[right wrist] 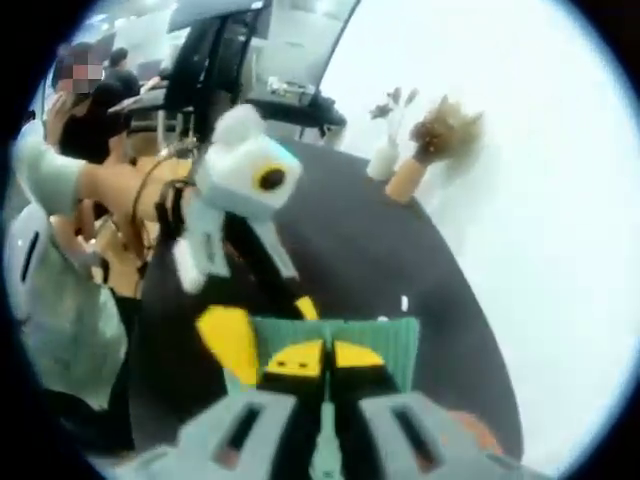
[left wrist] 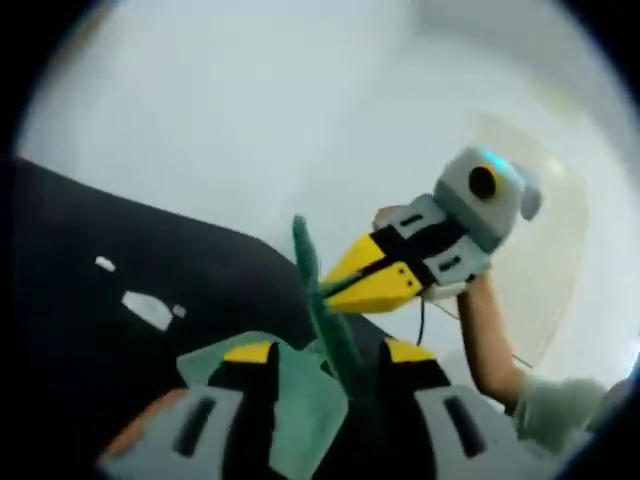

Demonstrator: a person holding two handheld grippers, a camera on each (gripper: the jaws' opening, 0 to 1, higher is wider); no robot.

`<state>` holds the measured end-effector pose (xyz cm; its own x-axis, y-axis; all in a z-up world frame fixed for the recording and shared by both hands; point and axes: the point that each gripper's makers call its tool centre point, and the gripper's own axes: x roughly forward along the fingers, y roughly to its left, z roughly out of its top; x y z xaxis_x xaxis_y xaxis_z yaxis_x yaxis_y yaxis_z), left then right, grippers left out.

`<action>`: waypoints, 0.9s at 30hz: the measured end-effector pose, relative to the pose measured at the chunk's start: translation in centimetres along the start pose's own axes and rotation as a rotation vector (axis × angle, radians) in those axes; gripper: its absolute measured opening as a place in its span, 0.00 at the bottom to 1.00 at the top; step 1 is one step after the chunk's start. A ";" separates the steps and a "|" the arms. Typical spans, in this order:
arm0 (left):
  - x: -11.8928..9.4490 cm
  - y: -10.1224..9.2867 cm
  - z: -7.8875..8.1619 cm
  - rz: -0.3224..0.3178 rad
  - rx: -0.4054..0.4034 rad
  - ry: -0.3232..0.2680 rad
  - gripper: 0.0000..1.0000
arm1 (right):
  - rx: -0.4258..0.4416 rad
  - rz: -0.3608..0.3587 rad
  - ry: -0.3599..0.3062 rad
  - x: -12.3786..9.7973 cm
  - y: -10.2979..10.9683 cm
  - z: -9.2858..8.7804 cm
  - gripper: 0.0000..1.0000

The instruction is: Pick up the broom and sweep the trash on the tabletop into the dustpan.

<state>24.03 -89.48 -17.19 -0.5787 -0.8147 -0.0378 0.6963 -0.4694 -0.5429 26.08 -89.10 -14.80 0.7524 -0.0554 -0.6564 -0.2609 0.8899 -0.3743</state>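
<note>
Grippers, two:
- left gripper [left wrist: 328,352]: jaws spread, pale green dustpan [left wrist: 300,410] between them; we cannot tell whether they grip it
- right gripper [left wrist: 335,285]: jaws pressed onto the thin green stem of the broom [left wrist: 305,250], above the dustpan

Trash, three white scraps [left wrist: 148,308] on the black tabletop [left wrist: 80,340], well left of both tools

In the right gripper view we note one green ribbed piece [right wrist: 385,340] just past the jaws, broom head or pan we cannot tell

Vases, two, at the table's far edge: white vase [right wrist: 383,160], tan vase [right wrist: 408,180] with dried stems

People [right wrist: 60,200] stand beyond the table, at least two
</note>
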 end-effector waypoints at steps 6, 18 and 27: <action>0.1 1.0 -0.5 0.040 0.034 0.011 0.12 | -0.001 0.002 0.016 0.4 0.1 -0.6 0.01; -0.2 1.0 -0.2 0.023 0.034 -0.033 0.02 | -0.008 -0.004 -0.022 0.8 -0.4 -0.3 0.02; -0.6 1.0 0.8 0.023 0.010 -0.079 0.02 | 0.072 -0.022 -0.228 -2.3 -1.3 2.7 0.10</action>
<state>25.43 -89.80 -17.04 -0.5277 -0.8493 0.0163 0.7132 -0.4534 -0.5346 26.33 -88.89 -11.05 0.8766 0.0212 -0.4807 -0.2052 0.9202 -0.3334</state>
